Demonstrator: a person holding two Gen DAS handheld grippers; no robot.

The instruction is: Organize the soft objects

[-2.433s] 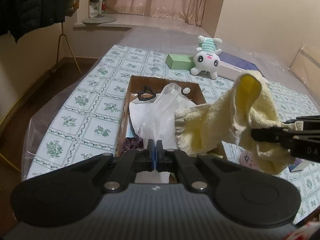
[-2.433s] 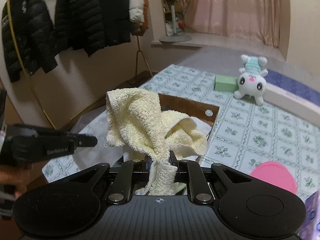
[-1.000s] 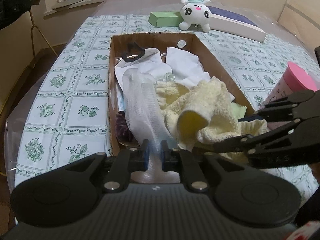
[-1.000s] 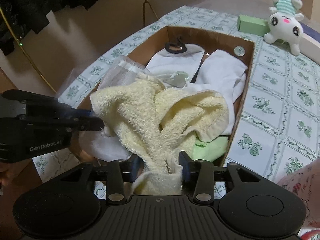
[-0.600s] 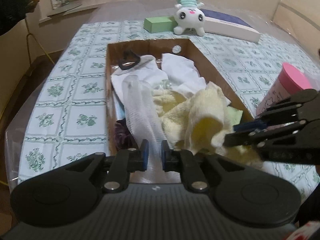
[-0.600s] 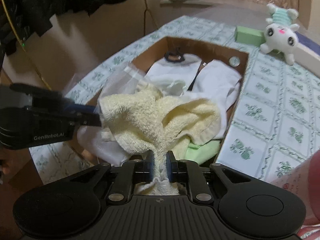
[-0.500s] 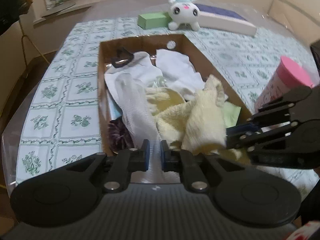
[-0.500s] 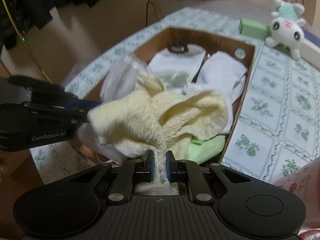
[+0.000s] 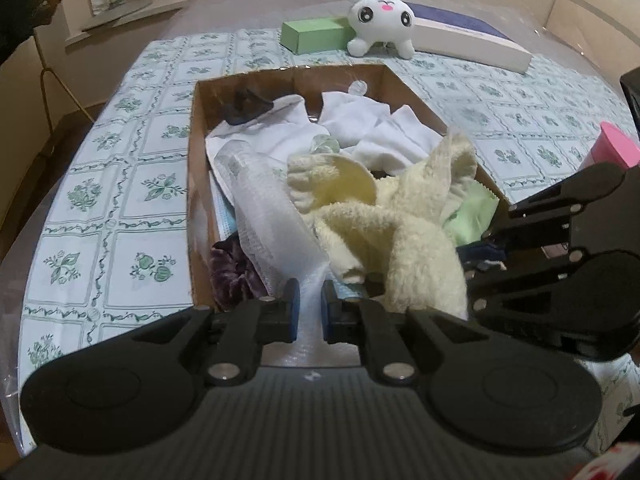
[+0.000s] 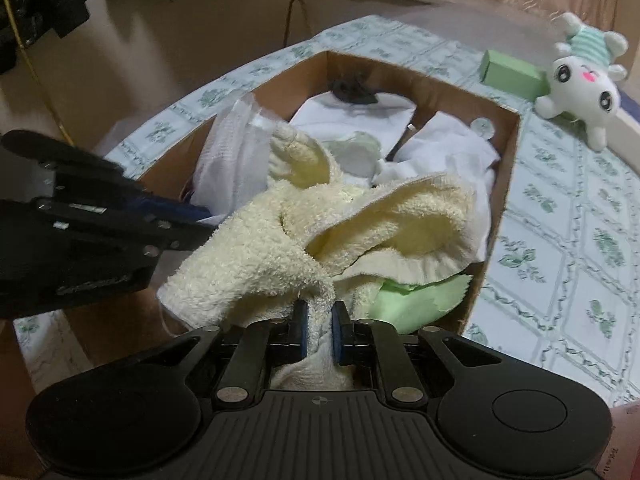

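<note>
No legible writing: plain cardboard box (image 10: pixel 496 216), unmarked yellow towel (image 10: pixel 280 240).

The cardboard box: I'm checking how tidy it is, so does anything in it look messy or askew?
Yes. The yellow towel lies bunched rather than folded, draped over a green cloth at the near end of the cardboard box, with the right gripper shut on it. The plush toy lies upside down outside the box.
</note>
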